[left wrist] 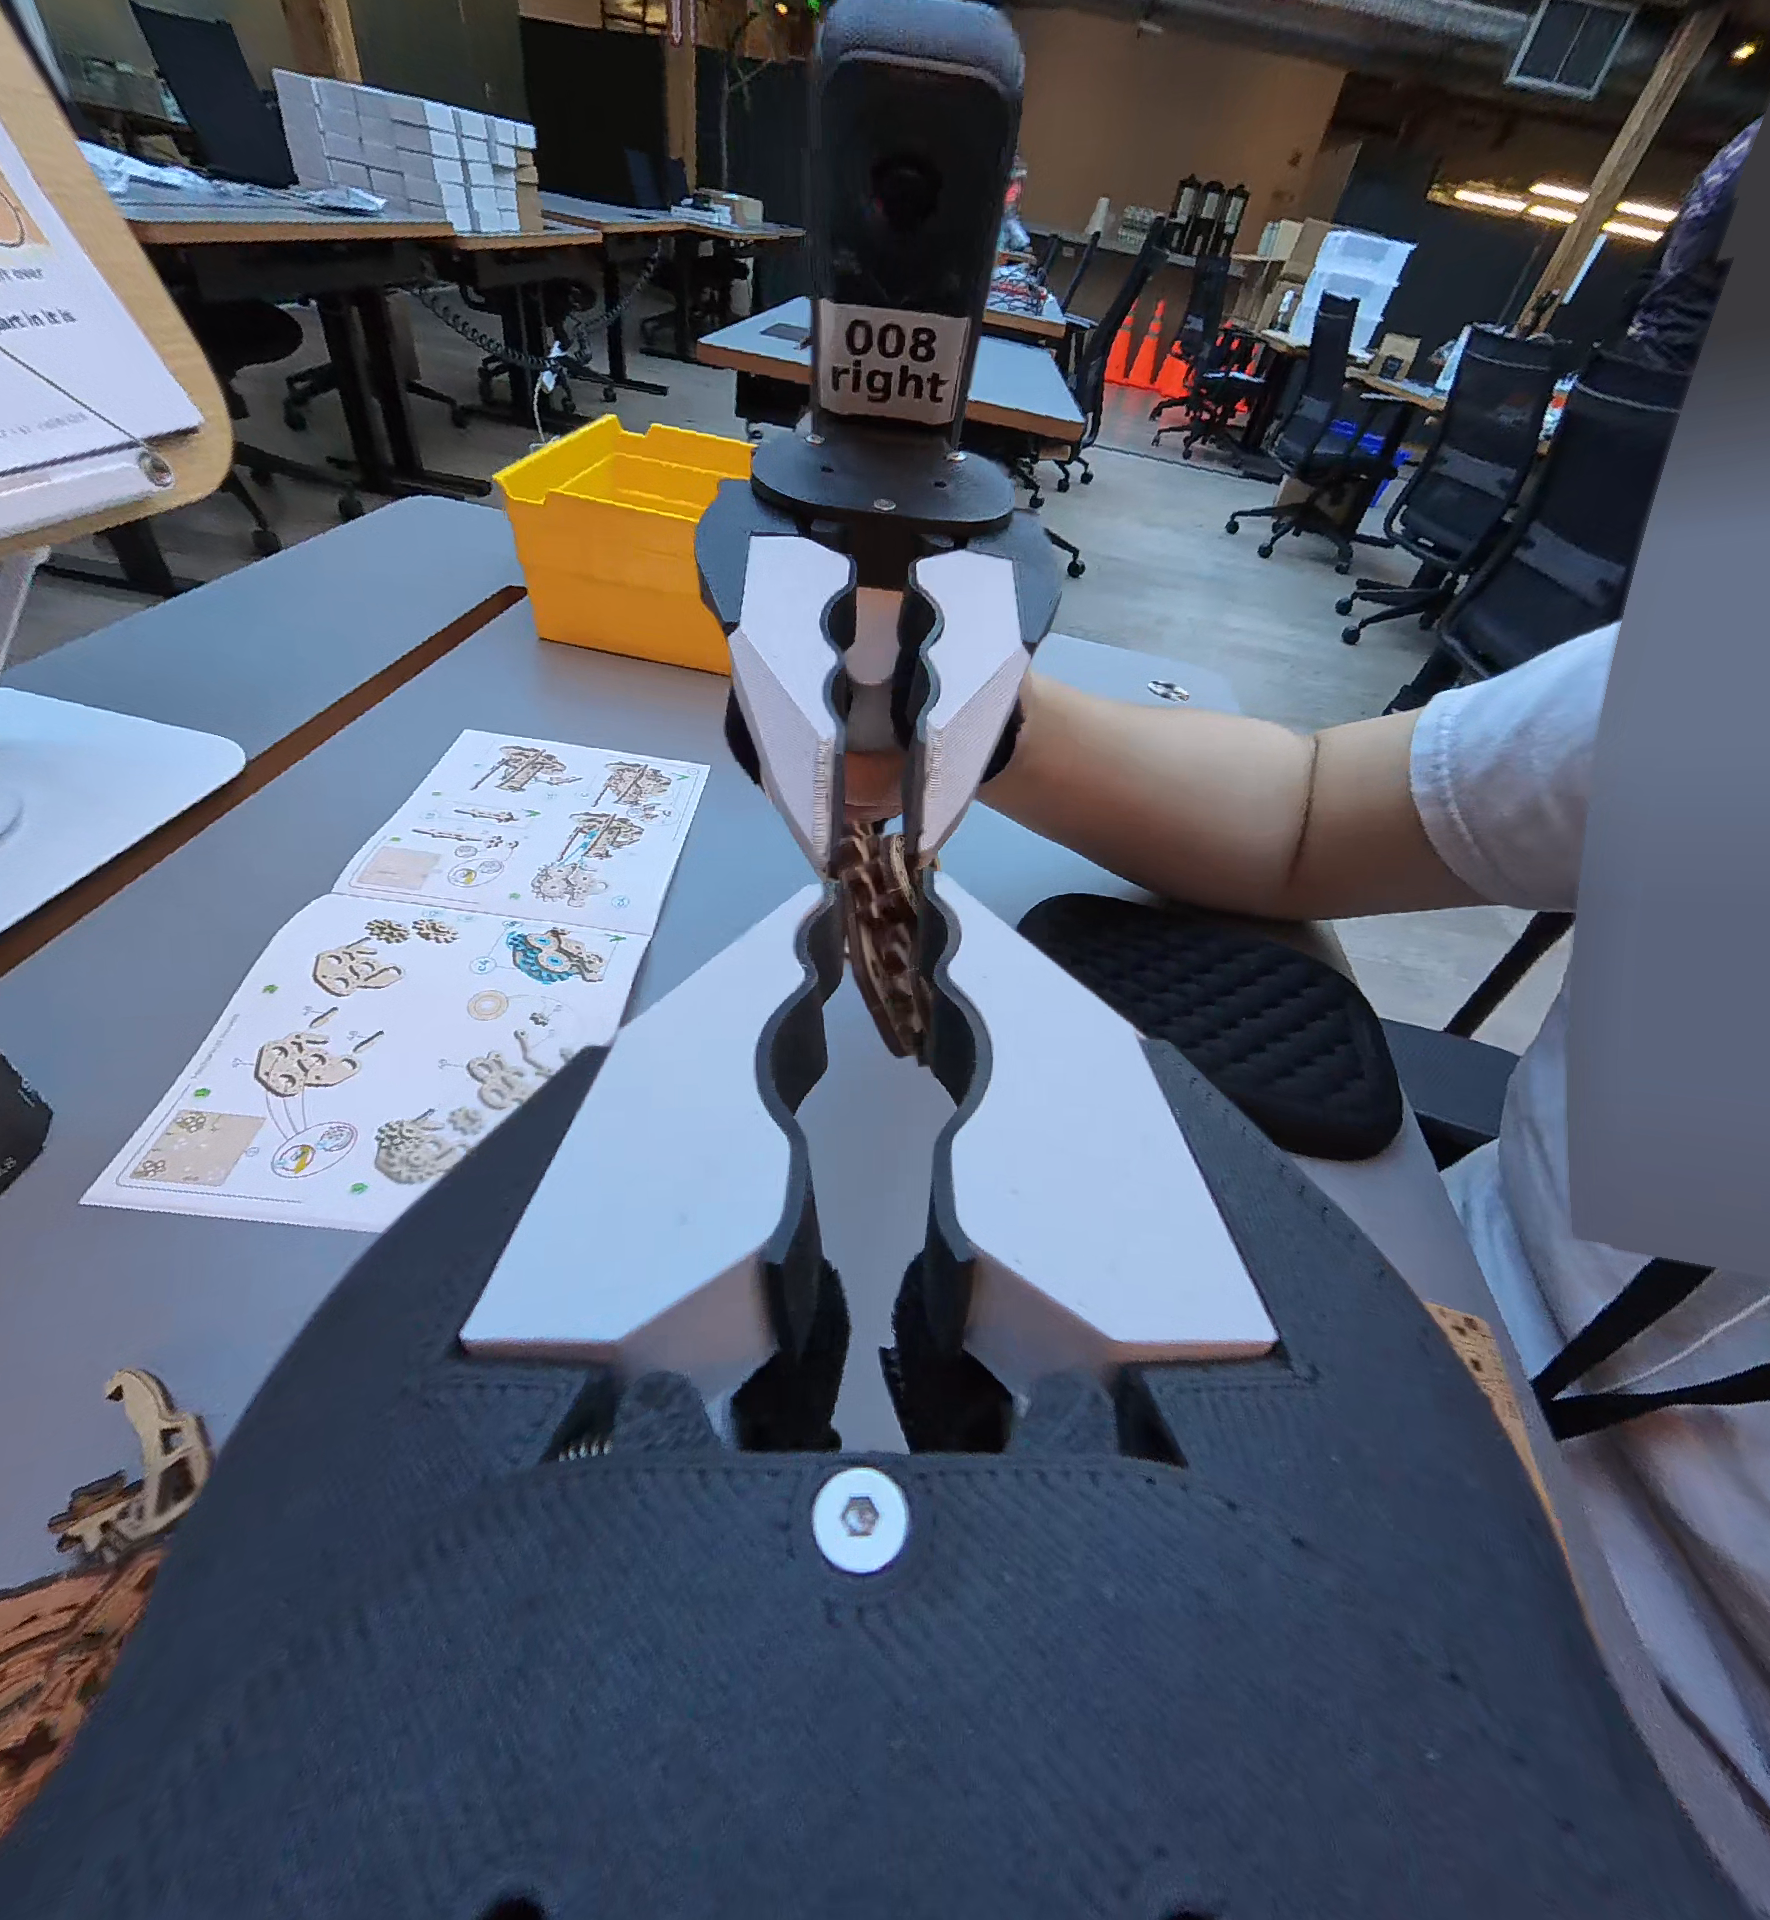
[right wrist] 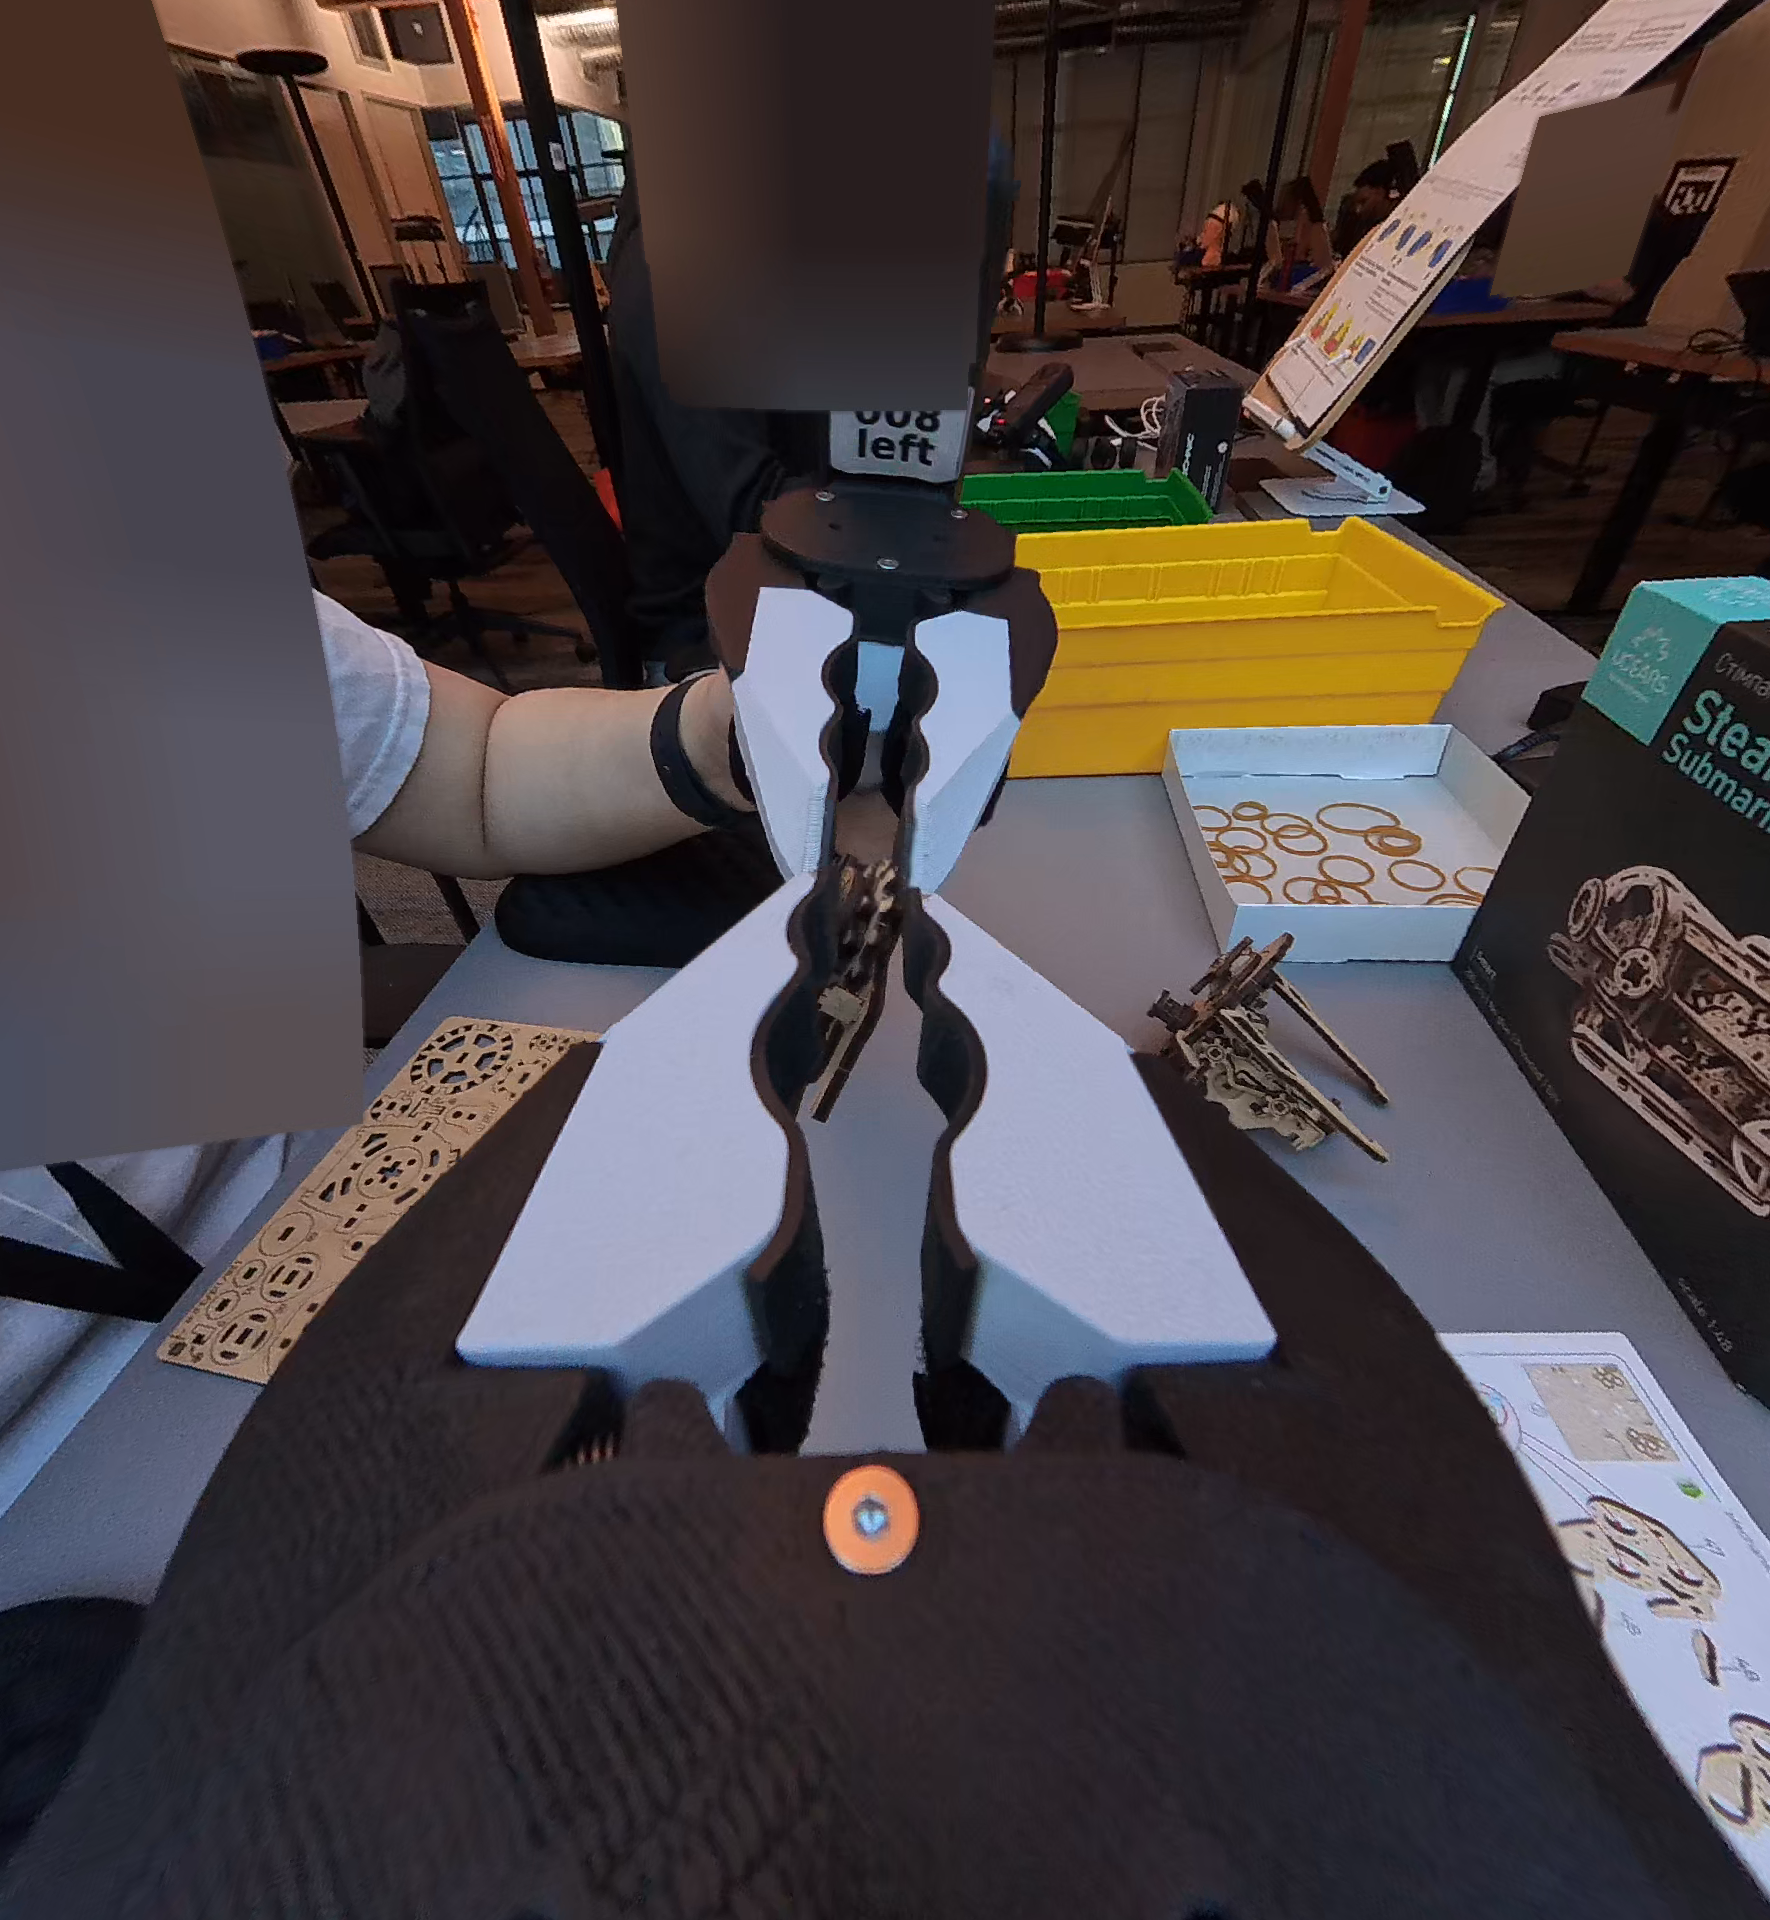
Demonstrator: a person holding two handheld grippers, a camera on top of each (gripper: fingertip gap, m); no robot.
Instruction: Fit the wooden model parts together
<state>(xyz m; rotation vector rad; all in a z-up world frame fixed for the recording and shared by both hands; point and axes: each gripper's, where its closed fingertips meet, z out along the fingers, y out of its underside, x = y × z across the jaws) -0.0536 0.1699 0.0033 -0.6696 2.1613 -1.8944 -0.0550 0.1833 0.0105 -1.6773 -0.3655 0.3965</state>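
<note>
Both tools meet tip to tip above the desk (left wrist: 237, 644). The left tool (left wrist: 876, 935) and right tool (right wrist: 860, 935) each clench the wooden subassembly (left wrist: 886, 935). A finished section (right wrist: 1265, 1049) lies aside; the part sheet (right wrist: 341, 1184) remains, so assembly appears partial.

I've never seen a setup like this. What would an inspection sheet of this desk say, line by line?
Surface: grey table, crowded.
Job's things: small wooden assembly held up between both grippers; built wooden piece on the table; cut-out parts sheet at the table's near edge.
Clutter: instruction booklet, yellow bin, white tray of rubber bands, kit box, green bin.
Grippers: left gripper and right gripper meet tip to tip, both shut on the assembly.
Cables: nothing seen on this table.
Surroundings: open office with desks, black chairs, orange cones; a tilted instruction board stands nearby.
</note>
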